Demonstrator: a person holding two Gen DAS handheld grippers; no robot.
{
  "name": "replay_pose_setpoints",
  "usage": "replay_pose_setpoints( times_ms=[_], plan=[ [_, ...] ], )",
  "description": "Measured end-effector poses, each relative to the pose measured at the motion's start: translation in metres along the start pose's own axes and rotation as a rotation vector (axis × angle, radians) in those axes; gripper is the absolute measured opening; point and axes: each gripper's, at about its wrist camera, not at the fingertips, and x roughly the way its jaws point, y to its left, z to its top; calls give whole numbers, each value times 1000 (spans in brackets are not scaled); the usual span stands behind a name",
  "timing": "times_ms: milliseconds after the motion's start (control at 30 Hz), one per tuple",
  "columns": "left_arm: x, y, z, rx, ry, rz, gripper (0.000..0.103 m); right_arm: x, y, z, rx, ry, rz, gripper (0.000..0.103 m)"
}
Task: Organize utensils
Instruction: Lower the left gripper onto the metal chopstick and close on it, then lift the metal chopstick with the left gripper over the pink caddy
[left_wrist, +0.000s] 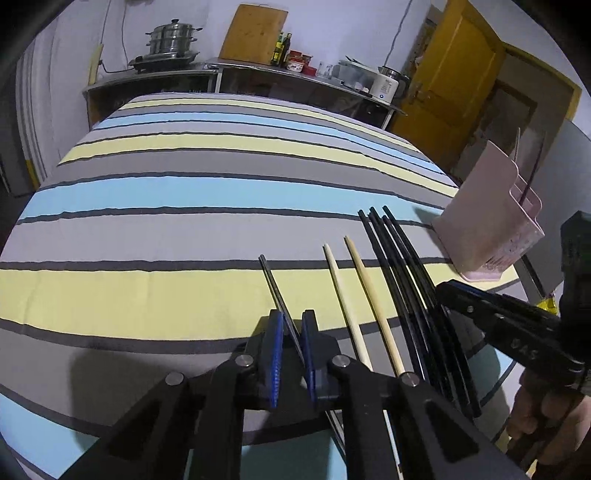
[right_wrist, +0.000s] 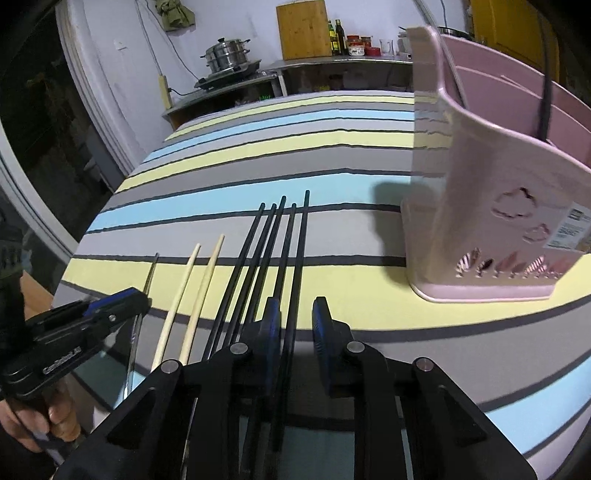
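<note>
Left gripper (left_wrist: 291, 332) clenched on thin chopstick (left_wrist: 275, 284), right gripper (right_wrist: 295, 321) released, over striped tablecloth (left_wrist: 166, 229); kitchen counter (left_wrist: 258, 70) behind.

Chopsticks (right_wrist: 258, 258) lie parallel beside upright pink holder (right_wrist: 480, 206).

We've got two matching claws: left claw (left_wrist: 292, 334) and right claw (right_wrist: 295, 325), both matte black linkage frames with triangular cutouts, round silver pivot pins, and blue ribbed pads (left_wrist: 274, 354) on the fingers. Black pistol-style handles; side housing carries embossed lettering, unreadable. Bare hand (right_wrist: 55, 417) wraps each grip, no sleeve visible.
</note>
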Motion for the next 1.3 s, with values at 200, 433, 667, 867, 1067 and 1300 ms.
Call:
replay_pose_setpoints(
  times_ms=[200, 433, 667, 867, 1067, 1300],
  plan=[
    [4, -3, 4, -6, 2, 15, 11, 9, 3, 6, -25, 11, -41, 15],
    [12, -14, 11, 64, 12, 75, 11, 16, 12, 10, -80, 14, -98, 12],
    [12, -12, 15, 74, 36, 75, 5, 4, -1, 12, -22, 22, -45, 6],
    [-6, -8, 17, 49, 10, 43, 4, -22, -1, 12, -17, -23, -17, 6],
    [-39, -12, 22, 60, -43, 12, 4, -57, -1, 11, -6, -82, 15, 6],
    [-82, -21, 31, 71, -106, -33, 4, -98, 0, 9, 6, -151, 36, 6]
  ],
)
